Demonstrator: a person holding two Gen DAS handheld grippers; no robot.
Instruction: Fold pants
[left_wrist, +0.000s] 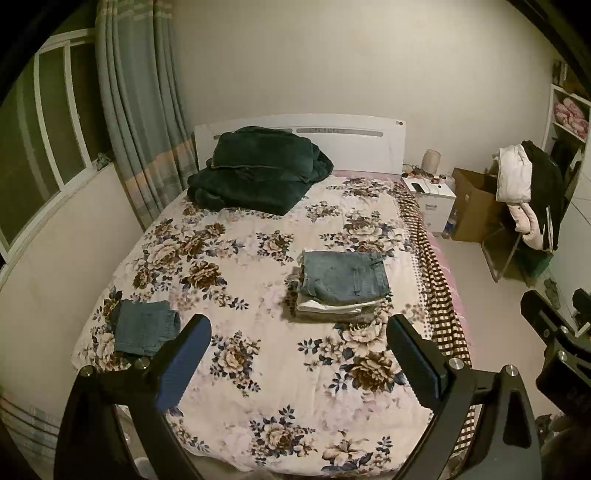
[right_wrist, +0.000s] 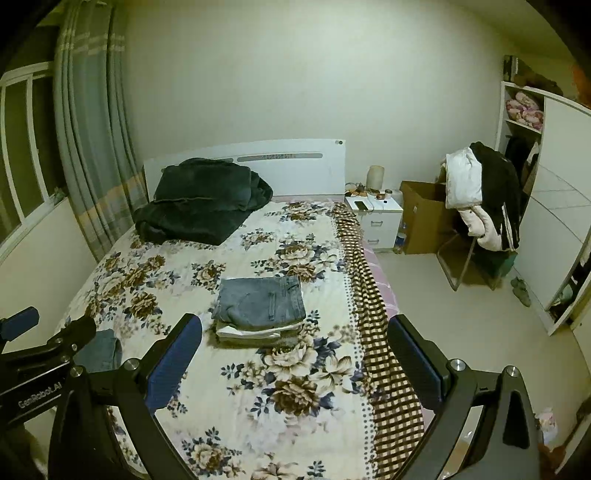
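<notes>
A stack of folded pants with blue jeans on top (left_wrist: 341, 282) lies on the right half of the floral bedspread (left_wrist: 258, 369); it also shows in the right wrist view (right_wrist: 260, 306). A second folded pair of jeans (left_wrist: 142, 326) lies near the bed's left edge, partly hidden by the left gripper in the right wrist view (right_wrist: 101, 349). My left gripper (left_wrist: 299, 347) is open and empty, held high above the foot of the bed. My right gripper (right_wrist: 295, 347) is open and empty, to the right of the left one; part of it shows in the left wrist view (left_wrist: 554, 332).
A dark green blanket (left_wrist: 258, 170) is piled by the white headboard. A checkered blanket (right_wrist: 373, 332) hangs over the bed's right side. A white nightstand (right_wrist: 375, 216), a cardboard box (right_wrist: 424, 218), a chair with clothes (right_wrist: 480, 206) and a wardrobe (right_wrist: 554, 203) stand on the right. A window and curtains (left_wrist: 140, 129) are on the left.
</notes>
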